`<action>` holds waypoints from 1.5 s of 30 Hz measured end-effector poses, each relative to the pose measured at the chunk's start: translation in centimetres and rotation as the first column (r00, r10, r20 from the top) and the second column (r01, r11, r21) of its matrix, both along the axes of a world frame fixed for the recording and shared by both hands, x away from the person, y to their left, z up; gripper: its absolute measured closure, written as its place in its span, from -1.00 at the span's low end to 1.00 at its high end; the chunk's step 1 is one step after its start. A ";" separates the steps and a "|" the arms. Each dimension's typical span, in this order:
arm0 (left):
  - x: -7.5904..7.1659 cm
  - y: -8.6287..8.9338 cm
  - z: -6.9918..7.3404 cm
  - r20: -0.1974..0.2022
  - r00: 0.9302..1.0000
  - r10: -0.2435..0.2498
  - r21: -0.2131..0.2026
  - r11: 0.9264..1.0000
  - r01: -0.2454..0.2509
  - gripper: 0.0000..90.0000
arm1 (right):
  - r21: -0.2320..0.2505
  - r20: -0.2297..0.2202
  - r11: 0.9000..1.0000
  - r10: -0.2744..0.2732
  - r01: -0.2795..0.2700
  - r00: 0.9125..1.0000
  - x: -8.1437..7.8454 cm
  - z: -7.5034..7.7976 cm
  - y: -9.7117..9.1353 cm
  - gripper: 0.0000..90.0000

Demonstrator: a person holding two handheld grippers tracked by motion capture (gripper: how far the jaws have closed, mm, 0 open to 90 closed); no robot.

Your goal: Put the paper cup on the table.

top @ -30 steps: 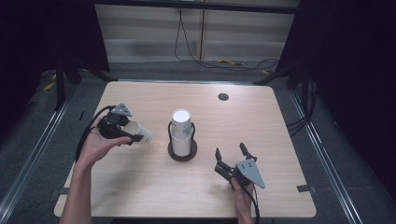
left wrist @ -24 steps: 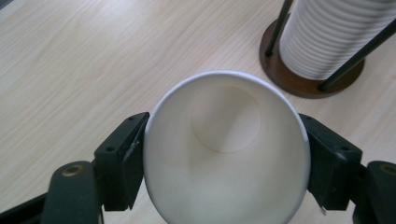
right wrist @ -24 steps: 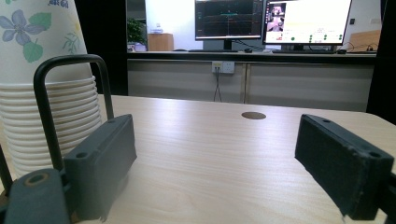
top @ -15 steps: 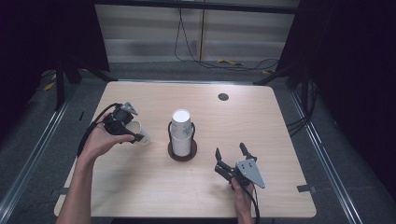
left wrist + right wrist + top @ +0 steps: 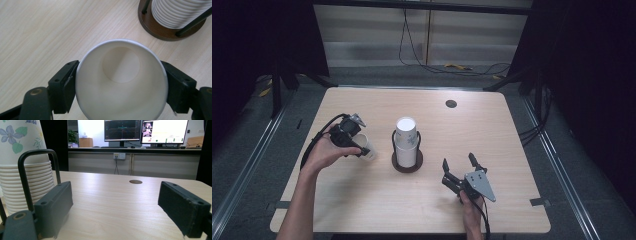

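A white paper cup (image 5: 120, 100) sits between the jaws of my left gripper (image 5: 120, 72), its mouth facing the camera. Both pads still touch its sides, and the jaws have just been opening around it. In the high view the left gripper (image 5: 361, 146) holds the cup (image 5: 369, 150) low over the table's left part. A stack of flower-printed paper cups (image 5: 406, 140) stands in a dark wire holder on a round wooden base (image 5: 408, 165) at mid-table. My right gripper (image 5: 459, 162) rests near the front right, open, with nothing between its pads (image 5: 53, 207).
The stack (image 5: 22, 170) rises just to the left of my right gripper's jaws. A small dark round cap (image 5: 451, 104) is set in the far part of the tabletop (image 5: 492, 135). Beyond the table's far edge stand monitors (image 5: 146, 130) on a desk.
The left gripper's jaws have spread a little around the cup, and cup and hand have shifted slightly toward the near edge. The right gripper has stayed put.
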State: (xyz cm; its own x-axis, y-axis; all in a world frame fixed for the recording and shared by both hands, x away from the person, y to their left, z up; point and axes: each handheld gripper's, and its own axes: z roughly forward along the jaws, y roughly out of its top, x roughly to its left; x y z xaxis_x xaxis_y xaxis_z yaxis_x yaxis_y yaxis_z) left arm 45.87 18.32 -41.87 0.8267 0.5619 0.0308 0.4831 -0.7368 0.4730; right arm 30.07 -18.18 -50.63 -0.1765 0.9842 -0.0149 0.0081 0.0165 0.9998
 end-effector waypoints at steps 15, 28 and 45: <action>0.4 -0.8 -1.3 0.000 1.000 0.011 -0.010 1.000 -0.011 -0.53 | 0.000 0.000 1.000 -0.001 0.001 1.000 0.0 0.0 0.0 -0.74; 0.5 -1.8 -1.9 0.018 0.999 0.030 -0.036 0.999 -0.029 -0.59 | 0.000 0.000 1.000 -0.001 0.001 1.000 0.0 0.0 0.0 -0.73; 0.0 -0.9 -1.4 0.086 0.994 0.066 -0.159 0.986 -0.051 -0.63 | 0.000 -0.001 1.000 -0.001 0.001 1.000 0.0 0.0 0.0 -0.73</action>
State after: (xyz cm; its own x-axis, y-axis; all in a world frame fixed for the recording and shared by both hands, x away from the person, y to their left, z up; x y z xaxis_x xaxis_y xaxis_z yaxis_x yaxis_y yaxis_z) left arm 45.90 17.42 -43.31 0.7900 0.6130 0.0122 0.4732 -0.6223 0.6236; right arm 30.08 -18.20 -50.63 -0.1750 0.9844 -0.0152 0.0087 0.0170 0.9998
